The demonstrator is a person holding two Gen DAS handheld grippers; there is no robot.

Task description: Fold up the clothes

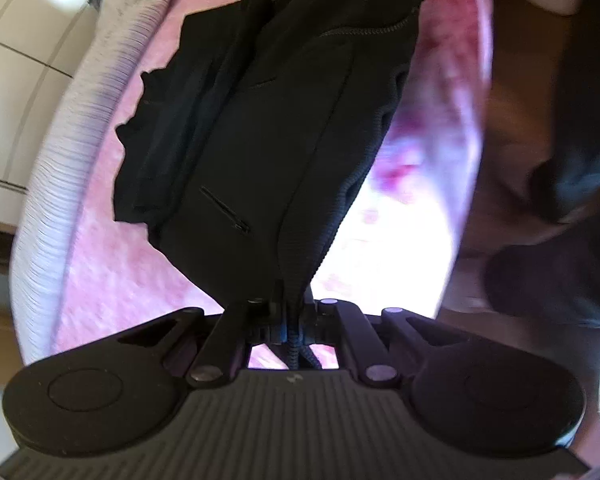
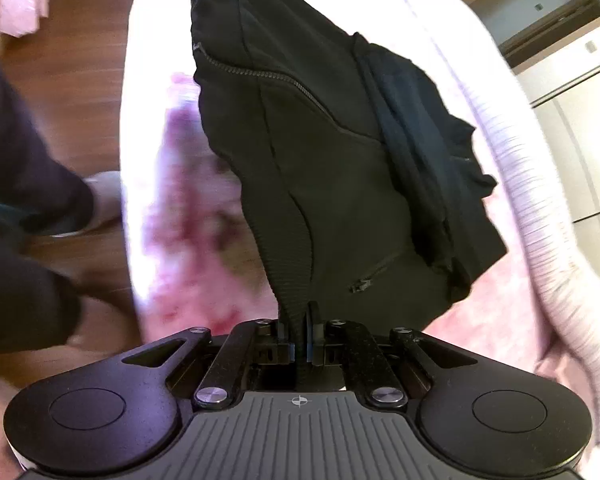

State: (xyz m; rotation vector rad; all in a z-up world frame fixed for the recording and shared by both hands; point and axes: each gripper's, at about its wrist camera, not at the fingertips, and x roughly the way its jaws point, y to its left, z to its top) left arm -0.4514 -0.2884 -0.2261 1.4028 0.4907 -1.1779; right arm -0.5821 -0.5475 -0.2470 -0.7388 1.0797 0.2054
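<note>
A black zip-up jacket (image 1: 260,128) with a ribbed hem and zip pockets hangs over a pink bed cover (image 1: 112,272). My left gripper (image 1: 288,312) is shut on one corner of the ribbed hem, and the cloth stretches away from its fingers. In the right wrist view the same jacket (image 2: 332,152) rises from my right gripper (image 2: 302,320), which is shut on the other part of the hem. The far part of the jacket still rests bunched on the bed. A sleeve lies folded along the jacket's side.
The bed has a white ribbed edge (image 1: 60,152) and a pink flowered cover (image 2: 188,208). Brown wooden floor (image 2: 72,68) lies beside it. A person's dark trouser leg (image 2: 16,184) and light slipper (image 2: 104,200) stand by the bed. Pale cupboard doors (image 2: 580,128) are behind.
</note>
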